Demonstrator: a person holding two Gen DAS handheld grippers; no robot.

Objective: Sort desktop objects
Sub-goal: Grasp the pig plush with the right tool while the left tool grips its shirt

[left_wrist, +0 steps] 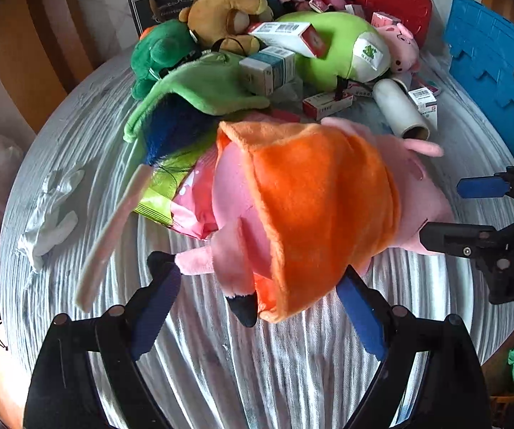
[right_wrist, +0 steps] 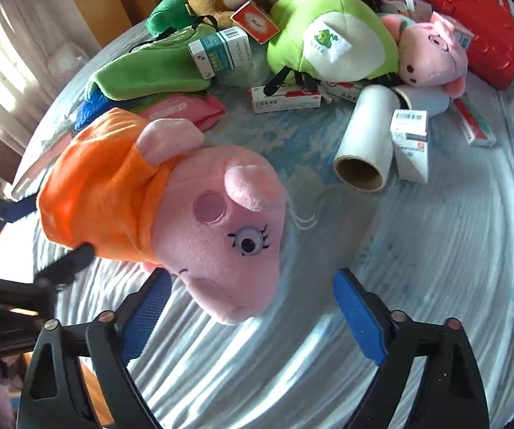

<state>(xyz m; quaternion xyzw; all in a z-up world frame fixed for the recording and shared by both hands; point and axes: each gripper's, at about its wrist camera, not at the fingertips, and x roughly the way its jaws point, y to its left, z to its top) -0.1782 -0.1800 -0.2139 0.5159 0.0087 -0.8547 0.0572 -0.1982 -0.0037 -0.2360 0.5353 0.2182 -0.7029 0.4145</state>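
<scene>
2 claws flank the pig plush [left_wrist: 314, 207]: left claw [left_wrist: 260, 307] spread around its orange-dressed rear, right claw [right_wrist: 253, 307] spread at its snout.

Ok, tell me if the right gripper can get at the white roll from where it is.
Probably yes. The right gripper stands open with the pig plush between its jaws, but the white roll lies ahead to the right with bare cloth before its open end.
</scene>
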